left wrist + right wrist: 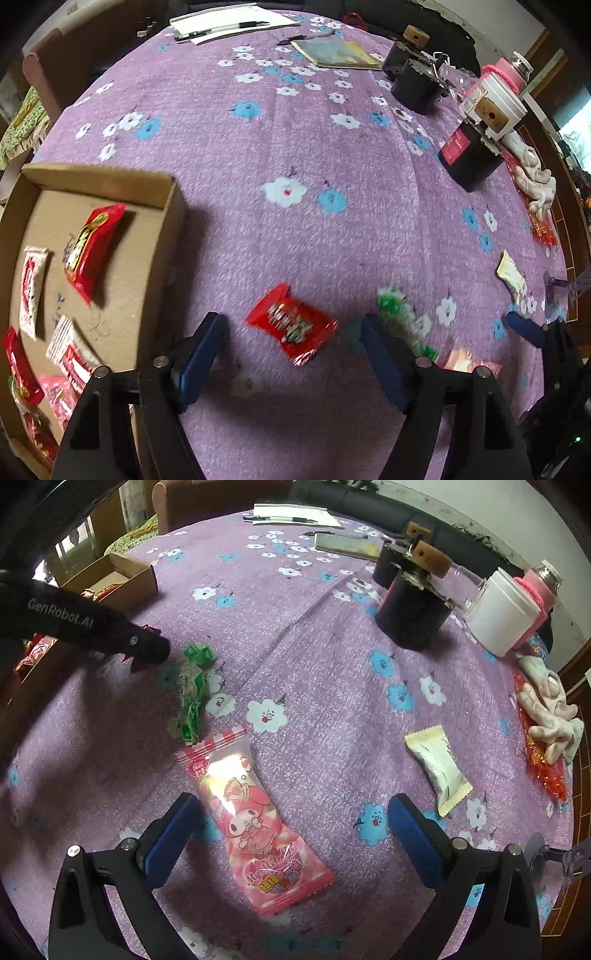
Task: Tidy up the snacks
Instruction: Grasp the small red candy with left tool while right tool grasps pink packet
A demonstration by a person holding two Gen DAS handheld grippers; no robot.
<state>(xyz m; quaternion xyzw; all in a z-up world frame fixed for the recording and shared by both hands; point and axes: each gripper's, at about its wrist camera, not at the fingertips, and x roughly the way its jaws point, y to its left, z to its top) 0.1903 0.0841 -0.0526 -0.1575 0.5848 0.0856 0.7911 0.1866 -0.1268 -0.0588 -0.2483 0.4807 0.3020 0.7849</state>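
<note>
My left gripper (291,322) points down at the purple flowered cloth, open, and a red snack packet (291,325) lies flat between its blue pads without touching them. A cardboard box (99,173) at the left holds several red and white packets. My right gripper (293,802) is open wide over a pink cartoon packet (255,823) that lies loose on the cloth nearer its left finger. A green packet (192,690) lies between the two grippers and a white packet (439,768) to the right. The left gripper's black body (92,627) shows at the left of the right wrist view.
Dark jars (410,609), a white tub (506,613) and a pink-wrapped bottle (539,587) stand at the far right. A notebook (336,53) and papers with pens (229,22) lie at the back. A pale glove-like cloth (550,716) lies on red foil at the right edge.
</note>
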